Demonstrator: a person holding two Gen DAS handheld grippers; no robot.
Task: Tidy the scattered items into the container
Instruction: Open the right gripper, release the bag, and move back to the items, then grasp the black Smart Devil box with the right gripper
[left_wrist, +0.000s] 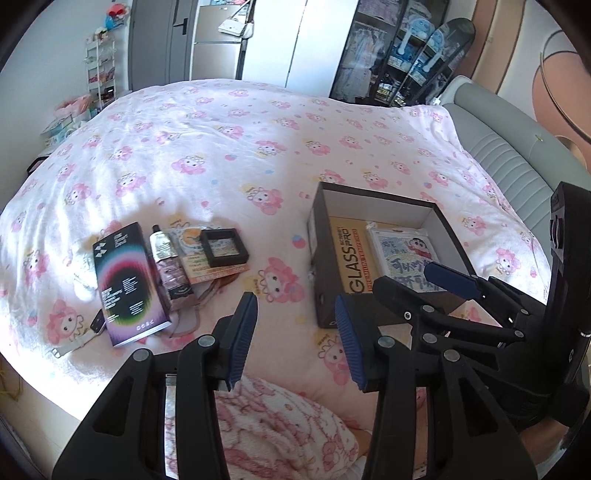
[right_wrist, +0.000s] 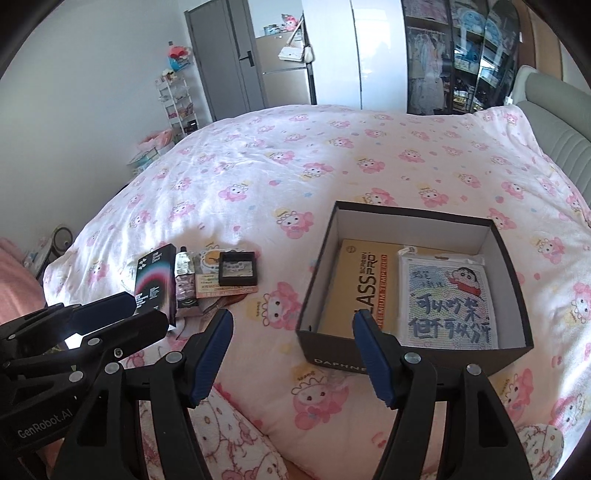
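Observation:
A black open box (left_wrist: 320, 258) (right_wrist: 406, 213) sits on the bed. In it lie a yellow screen-protector pack (right_wrist: 354, 291) and a cartoon card pack (right_wrist: 448, 302). To its left is a cluster of items: a dark box with a rainbow swirl (left_wrist: 125, 280) (right_wrist: 153, 284), a tube (left_wrist: 166, 258), an orange packet (left_wrist: 192, 258) and a small black square case (left_wrist: 223, 247) (right_wrist: 237, 273). My left gripper (left_wrist: 295, 336) (right_wrist: 146, 312) hangs open over the sheet between cluster and box, holding nothing. My right gripper (right_wrist: 291, 356) (left_wrist: 406, 277) is open and empty at the box's near left corner.
The bed has a white sheet (left_wrist: 221, 147) with pink cartoon prints. A grey padded headboard (left_wrist: 498, 147) lines the right side. A fuzzy pink sleeve (left_wrist: 277, 424) shows at the bottom. A watch-like strap (left_wrist: 72, 345) lies near the bed's left edge. Wardrobes and a shelf stand beyond.

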